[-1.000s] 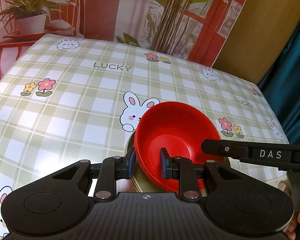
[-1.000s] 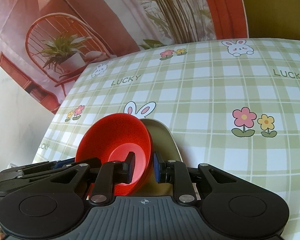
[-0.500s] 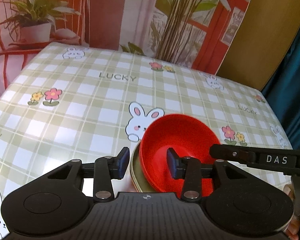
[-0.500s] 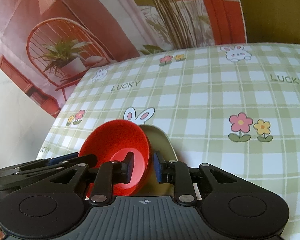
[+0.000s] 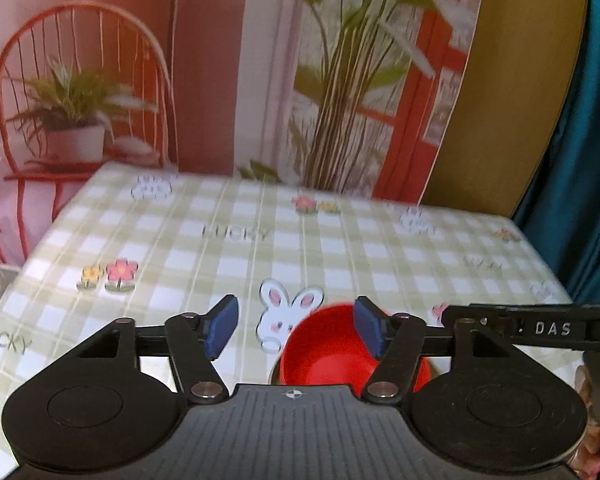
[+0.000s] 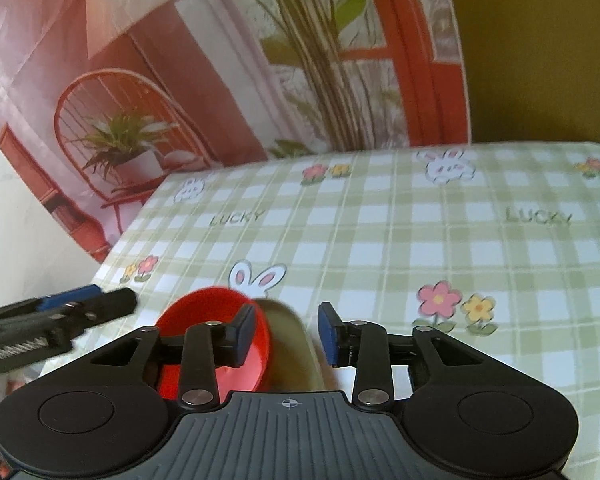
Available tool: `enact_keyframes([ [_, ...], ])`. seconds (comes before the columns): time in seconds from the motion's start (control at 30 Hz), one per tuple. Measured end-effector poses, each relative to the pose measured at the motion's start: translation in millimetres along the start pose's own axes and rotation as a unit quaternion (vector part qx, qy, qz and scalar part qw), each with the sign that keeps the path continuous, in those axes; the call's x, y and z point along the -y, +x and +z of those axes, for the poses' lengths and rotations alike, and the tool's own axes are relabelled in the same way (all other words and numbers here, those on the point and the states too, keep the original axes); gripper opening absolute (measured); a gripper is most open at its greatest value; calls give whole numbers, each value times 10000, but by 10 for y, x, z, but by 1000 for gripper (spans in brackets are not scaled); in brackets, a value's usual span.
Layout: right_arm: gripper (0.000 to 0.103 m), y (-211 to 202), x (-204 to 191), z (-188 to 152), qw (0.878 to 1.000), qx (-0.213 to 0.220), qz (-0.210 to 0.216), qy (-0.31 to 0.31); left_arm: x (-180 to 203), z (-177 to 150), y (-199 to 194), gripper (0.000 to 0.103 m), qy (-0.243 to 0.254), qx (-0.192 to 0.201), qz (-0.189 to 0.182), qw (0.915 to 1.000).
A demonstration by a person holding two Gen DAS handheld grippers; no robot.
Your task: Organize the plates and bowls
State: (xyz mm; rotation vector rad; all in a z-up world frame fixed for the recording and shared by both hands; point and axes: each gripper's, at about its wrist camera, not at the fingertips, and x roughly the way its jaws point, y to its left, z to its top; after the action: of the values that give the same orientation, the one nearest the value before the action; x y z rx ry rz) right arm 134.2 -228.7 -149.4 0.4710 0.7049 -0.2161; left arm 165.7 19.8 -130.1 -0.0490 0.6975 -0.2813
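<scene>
Both sets of jaws are opening, and neither presses on anything; on my left gripper (image 5: 296, 326) the blue pads (image 5: 220, 326) stand wide apart, with only the checked cloth and a printed rabbit showing in most of the gap; the round red plastic bowl (image 5: 324, 352) sits low in that view, its right side passing behind the right-hand pad, apart from it as far as I can see; under the bowl's lower left edge I make out a sliver of a darker dish, too hidden to describe from here.

Through the right wrist camera I see the green-and-white checked tablecloth printed with rabbits, flowers and the word LUCKY (image 6: 420, 240) covering the table; my right gripper (image 6: 286, 332) has its jaws at a moderate gap; the red bowl lies behind the left-hand pad, and the shallow olive-tan plate (image 6: 292, 344) beneath it shows, blurred, in the space between the pads; bowl rests on plate, near the table's front edge; the other gripper's black finger with a blue pad reaches in from the far left of this view; behind the table hangs a printed backdrop of a red chair, potted plants and a red door (image 6: 260, 80).
</scene>
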Motion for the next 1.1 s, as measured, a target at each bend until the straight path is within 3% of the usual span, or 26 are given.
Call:
enact_keyframes([
  [0.23, 81, -269, 48, 130, 9982, 434, -263, -325, 47, 145, -215, 83, 110, 527, 324, 9980],
  [0.33, 96, -408, 58, 182, 9968, 630, -305, -398, 85, 176, -315, 84, 194, 723, 446, 9962],
  [0.53, 103, -715, -23, 245, 9919, 1029, -425, -609, 95, 229, -496, 84, 31, 890, 259, 9957],
  [0.9, 103, -1259, -194, 188, 9840, 1535, -368, -824, 292, 240, -1007, 87, 258, 1279, 580, 9898],
  [1.1, 103, -1512, -250, 161, 9810, 1765, -241, -775, 492, 219, -1242, 87, 744, 1509, 1273, 9775],
])
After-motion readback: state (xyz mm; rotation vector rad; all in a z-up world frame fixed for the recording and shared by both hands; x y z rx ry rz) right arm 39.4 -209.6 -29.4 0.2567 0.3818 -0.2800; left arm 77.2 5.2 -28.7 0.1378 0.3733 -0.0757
